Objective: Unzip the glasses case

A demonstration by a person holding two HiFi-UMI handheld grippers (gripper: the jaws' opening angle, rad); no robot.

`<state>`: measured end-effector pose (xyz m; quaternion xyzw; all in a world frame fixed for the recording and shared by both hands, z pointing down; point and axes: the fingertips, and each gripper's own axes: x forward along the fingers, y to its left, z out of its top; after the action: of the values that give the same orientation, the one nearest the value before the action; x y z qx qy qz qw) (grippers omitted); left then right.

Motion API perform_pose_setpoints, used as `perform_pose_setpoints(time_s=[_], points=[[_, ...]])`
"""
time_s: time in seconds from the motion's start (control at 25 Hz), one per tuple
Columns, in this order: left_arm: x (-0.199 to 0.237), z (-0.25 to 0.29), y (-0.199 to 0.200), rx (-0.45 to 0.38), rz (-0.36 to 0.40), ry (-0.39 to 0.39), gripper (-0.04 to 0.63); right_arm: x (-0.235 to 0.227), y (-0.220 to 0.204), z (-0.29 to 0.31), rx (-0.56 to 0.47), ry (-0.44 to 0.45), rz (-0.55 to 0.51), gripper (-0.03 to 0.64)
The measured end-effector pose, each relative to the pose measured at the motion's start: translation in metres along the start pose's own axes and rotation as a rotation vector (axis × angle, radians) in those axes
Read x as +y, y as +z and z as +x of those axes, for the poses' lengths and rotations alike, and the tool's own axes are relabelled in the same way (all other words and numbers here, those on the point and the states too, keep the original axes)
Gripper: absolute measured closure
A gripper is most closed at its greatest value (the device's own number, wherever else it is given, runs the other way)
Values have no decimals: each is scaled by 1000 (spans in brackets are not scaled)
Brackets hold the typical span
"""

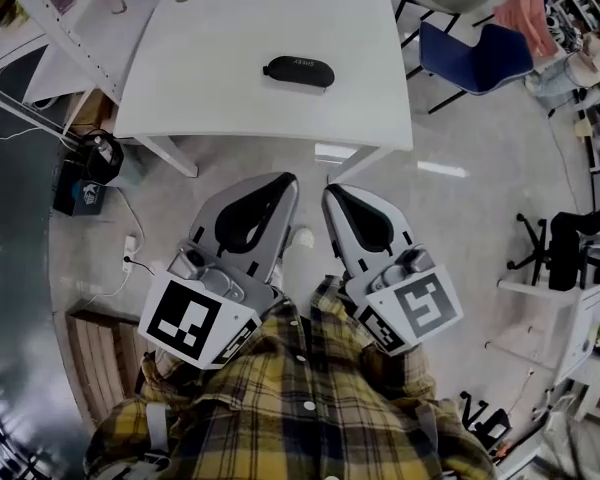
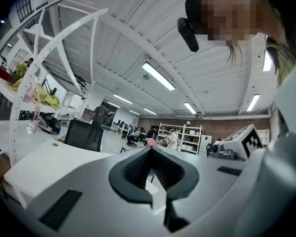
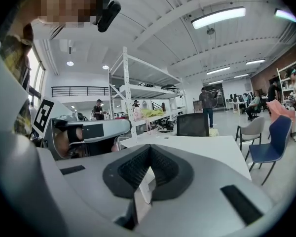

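**Black glasses case on the white table, both grippers shut and short of it**

The ribbed dark pads [image 2: 134,168] of the left gripper [image 1: 286,182] meet at their tips, jaws together with nothing between them. The right gripper [image 1: 332,192] stands the same way in its own view, jaws together and empty. The two grippers sit side by side, close but not touching. Both point at the near edge of the table [image 1: 180,88] and hover just short of it, over the floor. Each carries a cube with black-and-white square markers at the end away from the table, the left cube [image 1: 195,320] and the right cube [image 1: 420,306]. Behind them is the person's yellow plaid shirt [image 1: 280,408].

The glasses case [image 1: 299,71] lies flat near the middle of the table, its long side running across, well apart from both grippers. Whether its zip is open cannot be told from here. A blue chair [image 1: 477,56] stands off the table's far right corner. A white perforated shelf frame [image 1: 70,28] rises along the table's left side.
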<state>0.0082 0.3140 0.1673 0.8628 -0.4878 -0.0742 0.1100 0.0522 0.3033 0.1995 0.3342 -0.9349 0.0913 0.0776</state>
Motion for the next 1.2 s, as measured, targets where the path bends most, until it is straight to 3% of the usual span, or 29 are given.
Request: perform_pose_setpoints(time_s=[0.44, 0.92, 1.2], points=[[62, 64, 1, 14, 17, 5, 591, -59, 3, 69, 4, -5, 18, 618], [140, 197, 33, 19, 33, 36, 591, -182, 51, 166, 7, 18, 26, 618], [164, 247, 37, 21, 36, 57, 591, -231, 62, 195, 27, 34, 25, 618]])
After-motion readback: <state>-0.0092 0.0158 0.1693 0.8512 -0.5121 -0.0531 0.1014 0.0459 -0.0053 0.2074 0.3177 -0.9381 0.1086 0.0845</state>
